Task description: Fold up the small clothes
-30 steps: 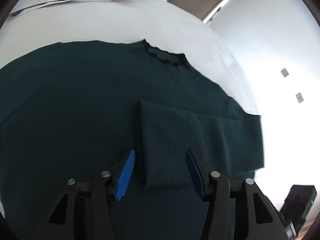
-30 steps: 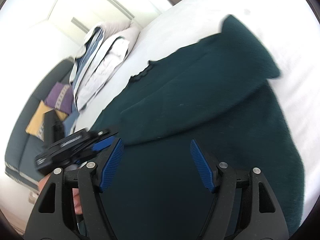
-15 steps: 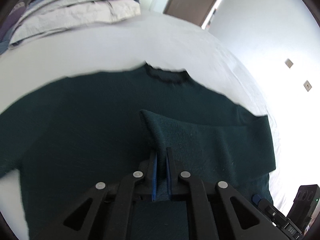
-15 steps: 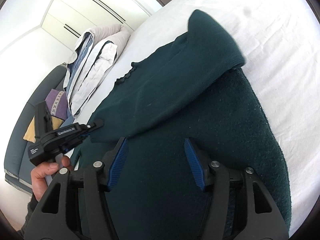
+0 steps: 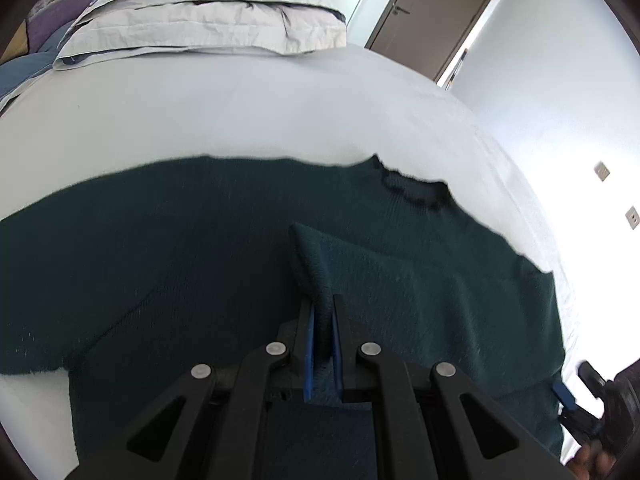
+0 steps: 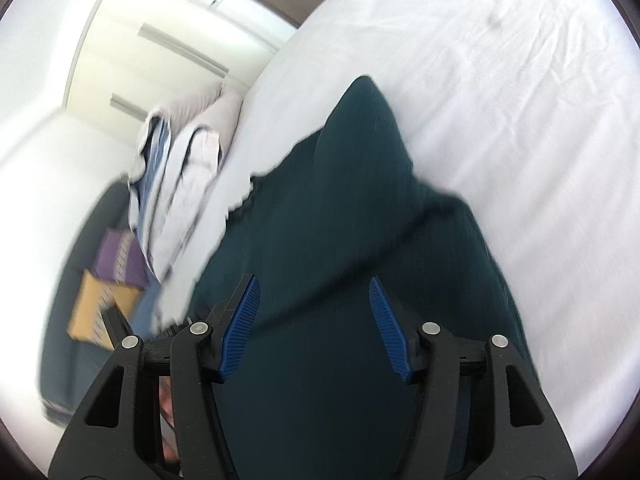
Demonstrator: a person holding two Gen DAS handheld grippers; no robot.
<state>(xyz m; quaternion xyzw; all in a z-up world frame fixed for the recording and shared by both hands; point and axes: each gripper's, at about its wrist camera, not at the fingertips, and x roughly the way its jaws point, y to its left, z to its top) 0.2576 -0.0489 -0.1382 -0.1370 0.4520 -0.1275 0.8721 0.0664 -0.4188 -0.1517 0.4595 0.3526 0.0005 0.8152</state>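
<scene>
Left tool pinches the sweater sleeve on the bed.

The sweater hem is cut off below the left gripper; the right wrist view is motion-blurred.

No readable text, labels, brands, numbers or signs are showing in either view.
</scene>
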